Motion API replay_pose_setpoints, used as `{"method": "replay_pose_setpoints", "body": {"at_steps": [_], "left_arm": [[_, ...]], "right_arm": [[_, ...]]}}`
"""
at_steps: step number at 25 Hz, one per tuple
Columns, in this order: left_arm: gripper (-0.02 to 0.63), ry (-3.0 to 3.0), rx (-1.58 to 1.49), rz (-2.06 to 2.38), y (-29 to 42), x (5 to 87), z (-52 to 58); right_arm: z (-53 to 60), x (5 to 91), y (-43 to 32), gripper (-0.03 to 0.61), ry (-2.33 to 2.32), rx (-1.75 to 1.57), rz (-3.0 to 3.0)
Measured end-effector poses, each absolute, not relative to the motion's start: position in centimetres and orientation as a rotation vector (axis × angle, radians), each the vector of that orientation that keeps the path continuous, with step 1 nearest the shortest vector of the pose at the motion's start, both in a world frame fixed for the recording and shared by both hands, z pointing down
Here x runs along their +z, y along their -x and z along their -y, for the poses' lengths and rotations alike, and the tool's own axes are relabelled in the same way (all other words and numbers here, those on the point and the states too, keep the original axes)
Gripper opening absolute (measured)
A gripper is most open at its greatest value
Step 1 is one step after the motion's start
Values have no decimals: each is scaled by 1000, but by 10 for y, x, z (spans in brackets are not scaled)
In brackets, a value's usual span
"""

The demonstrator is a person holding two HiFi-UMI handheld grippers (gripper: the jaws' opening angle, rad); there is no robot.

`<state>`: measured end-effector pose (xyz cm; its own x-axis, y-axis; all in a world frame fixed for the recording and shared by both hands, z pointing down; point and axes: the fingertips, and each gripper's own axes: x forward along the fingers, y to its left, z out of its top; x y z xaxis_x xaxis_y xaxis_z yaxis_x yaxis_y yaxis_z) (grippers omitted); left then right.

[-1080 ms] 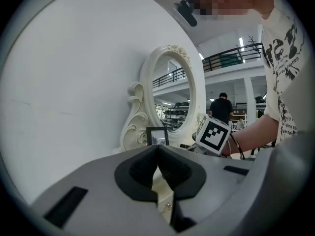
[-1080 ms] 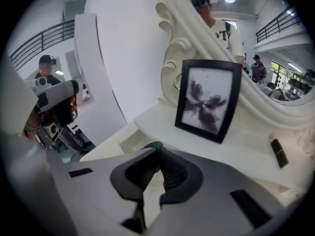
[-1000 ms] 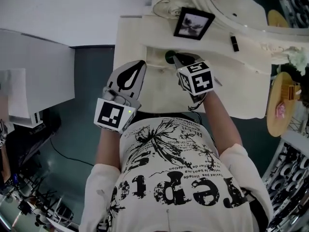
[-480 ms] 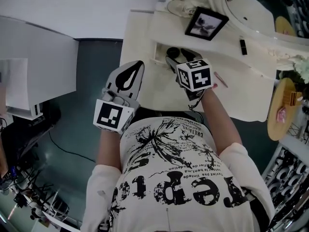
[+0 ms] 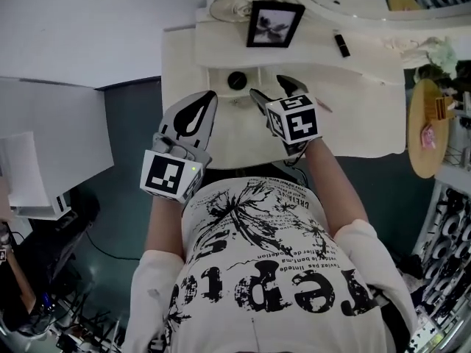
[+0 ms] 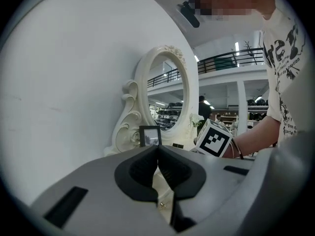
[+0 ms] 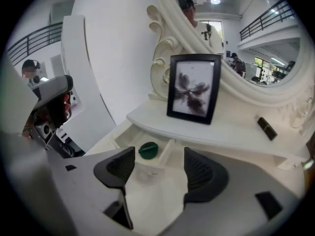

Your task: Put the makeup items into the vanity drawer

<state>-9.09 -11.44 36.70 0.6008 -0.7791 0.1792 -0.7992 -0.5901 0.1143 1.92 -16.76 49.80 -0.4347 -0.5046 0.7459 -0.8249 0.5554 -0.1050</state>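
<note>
Green compact (image 7: 148, 150) in the drawer (image 7: 127, 138)
Our right gripper (image 7: 153, 163), empty, has just been opening; our left gripper (image 6: 157, 150) is closed.

White shirt (image 5: 257, 322) printed with black flowers, lettering; sleeves (image 5: 151, 285) perhaps elbow-length.

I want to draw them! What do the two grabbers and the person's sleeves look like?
The left gripper and right gripper have pale grey shells with black ridged pads inside the jaws. Each carries a white cube with black square markers. The person wears cream sleeves and a shirt with black print.
</note>
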Motion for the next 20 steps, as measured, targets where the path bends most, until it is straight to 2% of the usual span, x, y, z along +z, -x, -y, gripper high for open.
{"method": "replay_pose_setpoints", "body": {"at_steps": [11, 20], "left_arm": [[14, -2801, 208, 893, 1, 382, 127], [14, -2834, 286, 632, -52, 407, 122]], "right_arm": [[117, 528, -132, 322, -1400, 825, 1865], [74, 579, -179, 290, -1550, 1047, 1666]]}}
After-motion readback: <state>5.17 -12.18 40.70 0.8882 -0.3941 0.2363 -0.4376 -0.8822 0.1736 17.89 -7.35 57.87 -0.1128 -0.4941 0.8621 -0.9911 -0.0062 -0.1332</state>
